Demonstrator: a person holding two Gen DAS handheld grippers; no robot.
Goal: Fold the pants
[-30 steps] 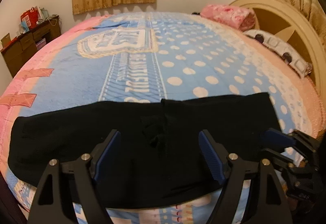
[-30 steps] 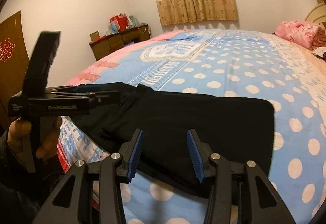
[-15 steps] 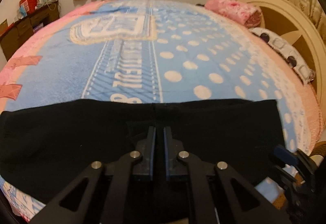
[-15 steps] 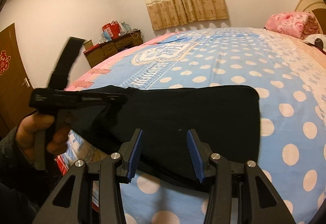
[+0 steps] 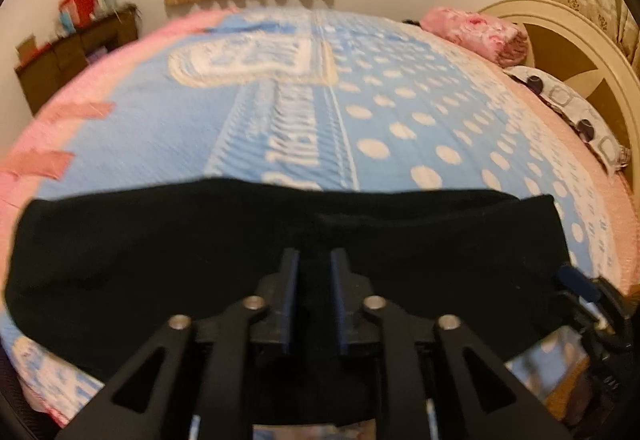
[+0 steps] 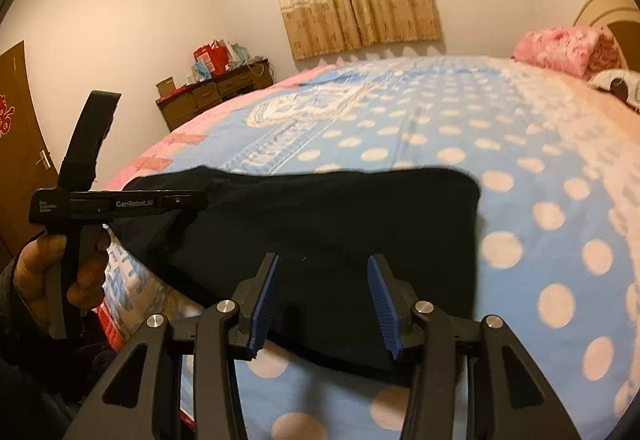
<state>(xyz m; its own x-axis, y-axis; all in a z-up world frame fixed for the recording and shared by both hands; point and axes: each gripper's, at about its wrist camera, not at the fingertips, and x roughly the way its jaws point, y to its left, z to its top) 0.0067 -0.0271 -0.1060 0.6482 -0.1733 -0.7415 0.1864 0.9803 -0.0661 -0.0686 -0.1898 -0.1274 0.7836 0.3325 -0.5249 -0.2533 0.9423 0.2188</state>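
Note:
The black pants (image 5: 160, 252) lie folded in a long band across the near edge of the bed; they also show in the right wrist view (image 6: 340, 224). My left gripper (image 5: 314, 260) is shut on the pants' near middle, its jaws a narrow slit apart with black cloth between them. In the right wrist view the left gripper (image 6: 200, 196) lifts that part of the cloth slightly. My right gripper (image 6: 322, 272) is open and empty, just above the pants' right end. Its tip shows at the right edge of the left wrist view (image 5: 580, 284).
The bed (image 5: 400, 128) has a blue polka-dot cover with pink borders. A pink folded blanket (image 5: 476, 28) and a patterned pillow (image 5: 576, 112) lie by the headboard (image 5: 580, 36). A wooden dresser (image 6: 216, 88) stands at the far wall, and a door (image 6: 20, 144) at left.
My left gripper went from open over the pants to shut on their middle and now lifts the cloth slightly. My right gripper stayed open and shifted little.

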